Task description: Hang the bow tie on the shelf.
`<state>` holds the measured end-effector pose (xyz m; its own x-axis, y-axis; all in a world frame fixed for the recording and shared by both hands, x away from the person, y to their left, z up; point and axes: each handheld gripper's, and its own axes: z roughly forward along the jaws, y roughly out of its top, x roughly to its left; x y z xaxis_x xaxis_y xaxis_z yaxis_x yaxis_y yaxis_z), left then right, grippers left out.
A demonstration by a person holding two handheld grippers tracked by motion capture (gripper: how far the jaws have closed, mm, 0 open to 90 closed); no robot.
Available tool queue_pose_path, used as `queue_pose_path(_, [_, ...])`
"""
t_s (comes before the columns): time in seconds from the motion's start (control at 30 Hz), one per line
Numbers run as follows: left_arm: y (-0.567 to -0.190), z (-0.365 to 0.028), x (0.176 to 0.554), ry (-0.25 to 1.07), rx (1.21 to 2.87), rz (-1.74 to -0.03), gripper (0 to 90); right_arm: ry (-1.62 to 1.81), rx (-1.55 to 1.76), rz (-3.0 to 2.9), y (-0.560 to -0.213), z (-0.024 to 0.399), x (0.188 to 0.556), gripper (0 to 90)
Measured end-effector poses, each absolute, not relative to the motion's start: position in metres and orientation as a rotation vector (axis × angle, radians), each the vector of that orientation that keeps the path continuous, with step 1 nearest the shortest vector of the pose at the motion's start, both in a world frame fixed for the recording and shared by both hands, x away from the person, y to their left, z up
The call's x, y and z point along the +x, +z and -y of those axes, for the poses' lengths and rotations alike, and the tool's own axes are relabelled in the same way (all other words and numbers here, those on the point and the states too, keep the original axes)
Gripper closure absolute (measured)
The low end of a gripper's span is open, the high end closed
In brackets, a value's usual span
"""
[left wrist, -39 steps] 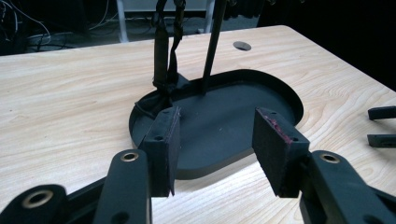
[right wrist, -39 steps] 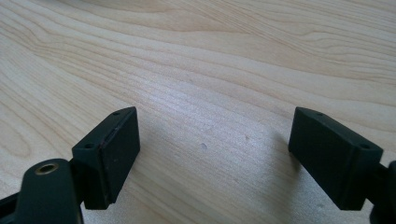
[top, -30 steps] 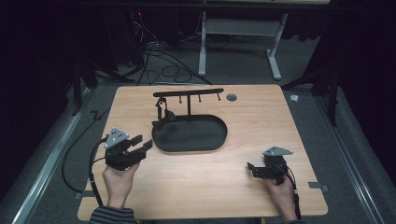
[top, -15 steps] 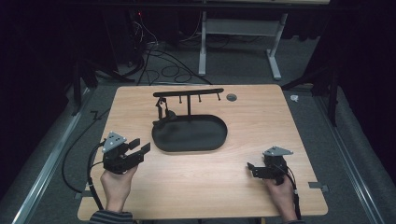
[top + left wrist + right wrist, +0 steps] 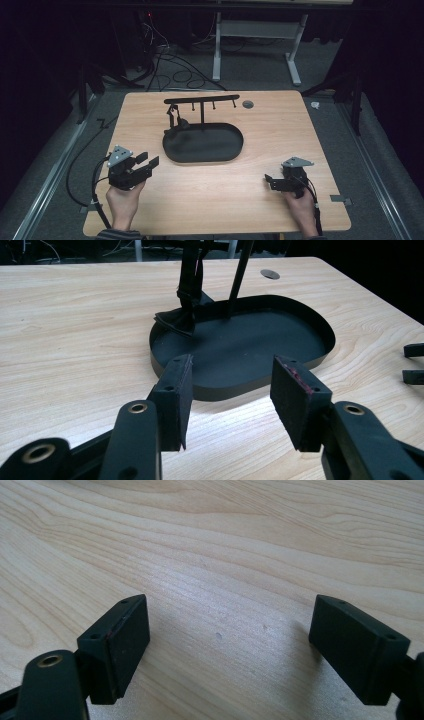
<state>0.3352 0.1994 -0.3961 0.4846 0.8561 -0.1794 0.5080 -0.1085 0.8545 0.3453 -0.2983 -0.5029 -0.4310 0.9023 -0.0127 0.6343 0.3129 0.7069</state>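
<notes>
High view: left gripper [image 5: 145,165] has drifted a bit back toward the table edge, jaws wide, empty; right gripper [image 5: 270,181] hasn't moved. Left gripper view: dark item [image 5: 182,315] hangs from rack into tray [image 5: 320,325], untouched. Right gripper view: jaws wide over bare table [image 5: 225,540] – reach prob not begun yet
</notes>
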Motion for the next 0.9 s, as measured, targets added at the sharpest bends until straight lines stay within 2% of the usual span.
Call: queue_pose_path(0.9, [-0.420,-0.208,0.328,0.435,1.763,-1.226,51.1,0.892,1.365,-2.178,-0.503,0.298,0.345,17.8])
